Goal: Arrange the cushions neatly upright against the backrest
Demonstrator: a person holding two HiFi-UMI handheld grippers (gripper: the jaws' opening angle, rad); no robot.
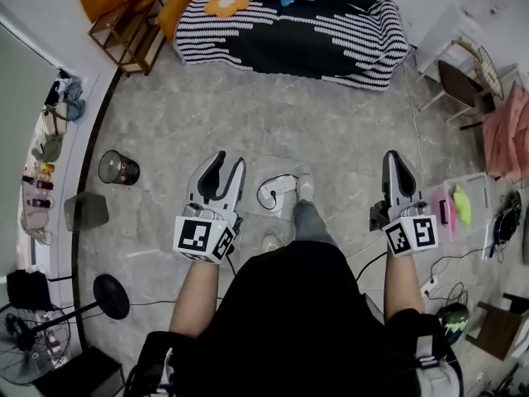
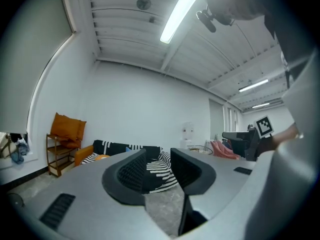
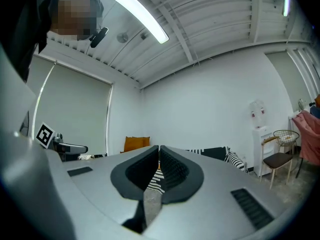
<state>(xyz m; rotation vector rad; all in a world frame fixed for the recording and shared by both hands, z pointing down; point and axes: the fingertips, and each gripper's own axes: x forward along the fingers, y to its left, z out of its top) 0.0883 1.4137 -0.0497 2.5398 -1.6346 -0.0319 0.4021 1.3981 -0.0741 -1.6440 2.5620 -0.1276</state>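
Probably an office or studio lounge: striped sofa (image 1: 289,35), water dispenser (image 3: 257,116), ceiling strip light (image 2: 180,13).

Black mesh bin (image 1: 118,168) on grey floor (image 1: 331,122), dark chair (image 1: 457,85) well apart

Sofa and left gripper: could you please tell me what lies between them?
Only bare grey floor separates left gripper and sofa, per the head view.

The sofa (image 1: 289,35) wears ribbed black-and-white striped cloth, the floor (image 1: 331,131) looks like smooth mottled grey stone, and the left gripper (image 1: 226,164) and right gripper (image 1: 399,157) are matt grey plastic.
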